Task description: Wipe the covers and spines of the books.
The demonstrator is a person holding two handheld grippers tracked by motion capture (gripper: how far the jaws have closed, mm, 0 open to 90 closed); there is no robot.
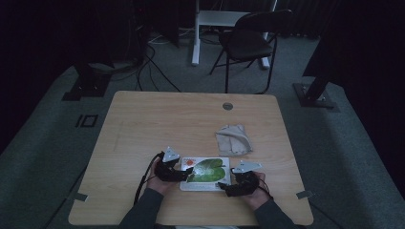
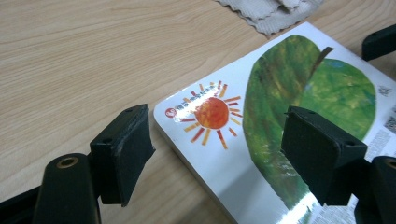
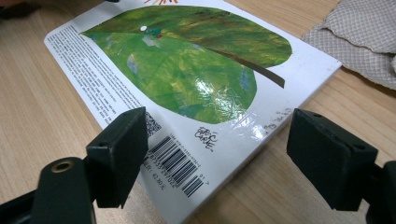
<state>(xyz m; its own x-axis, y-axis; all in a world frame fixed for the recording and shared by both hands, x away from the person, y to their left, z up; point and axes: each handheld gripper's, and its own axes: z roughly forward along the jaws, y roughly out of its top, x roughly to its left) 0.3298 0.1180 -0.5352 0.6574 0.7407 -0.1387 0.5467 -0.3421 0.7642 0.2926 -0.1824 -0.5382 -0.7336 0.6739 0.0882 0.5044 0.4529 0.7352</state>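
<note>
A thin board book (image 1: 205, 172) lies flat near the table's front edge, back cover up, showing a big green leaf (image 3: 187, 70), an orange sun (image 2: 212, 112) and a barcode (image 3: 180, 163). My left gripper (image 1: 184, 172) stands open at the book's left end. In the left gripper view (image 2: 219, 158) one jaw is beside the sun corner and the other over the leaf, with no pad pressing. My right gripper (image 1: 224, 188) is open at the book's right end. In the right gripper view (image 3: 217, 158) its jaws stand on either side of the barcode corner without touching it.
A crumpled beige cloth (image 1: 234, 139) lies just behind the book's right end, close to the leaf's tip (image 3: 364, 37). The wooden table (image 1: 157, 124) has a round cable hole (image 1: 228, 106) near its far edge. A black chair (image 1: 250, 40) stands on the floor beyond.
</note>
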